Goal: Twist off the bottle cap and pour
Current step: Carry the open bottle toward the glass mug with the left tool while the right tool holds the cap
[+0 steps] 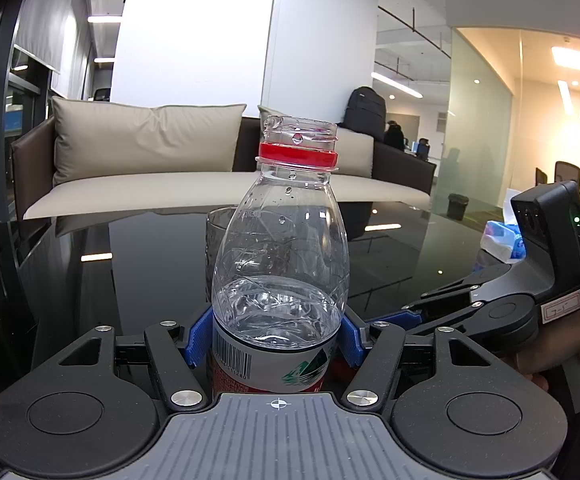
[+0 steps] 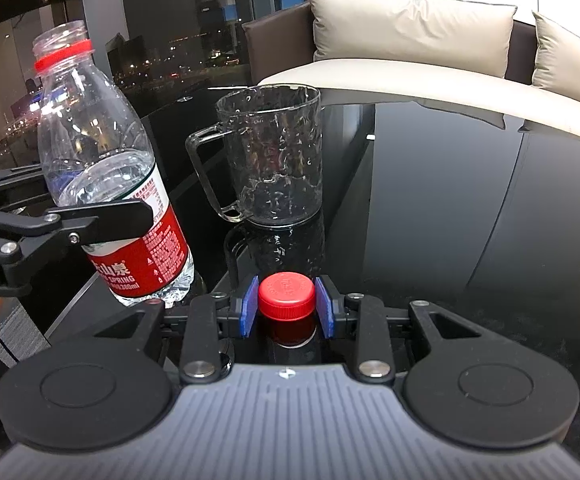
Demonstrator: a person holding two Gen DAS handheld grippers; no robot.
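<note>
The left gripper (image 1: pixel 276 340) had its ribbed blue pads (image 1: pixel 198 338) clamped on the clear crinkly plastic bottle (image 1: pixel 280 248) at its label, neck open with just the red ring left, water sitting about halfway up. The right gripper (image 2: pixel 286 312) was pinching the ridged red cap (image 2: pixel 286 295) between its own blue pads, right down at the glossy black table (image 2: pixel 449 200). A dimpled glass mug (image 2: pixel 270 152) with a squared-off handle stood just beside the bottle, looked empty
</note>
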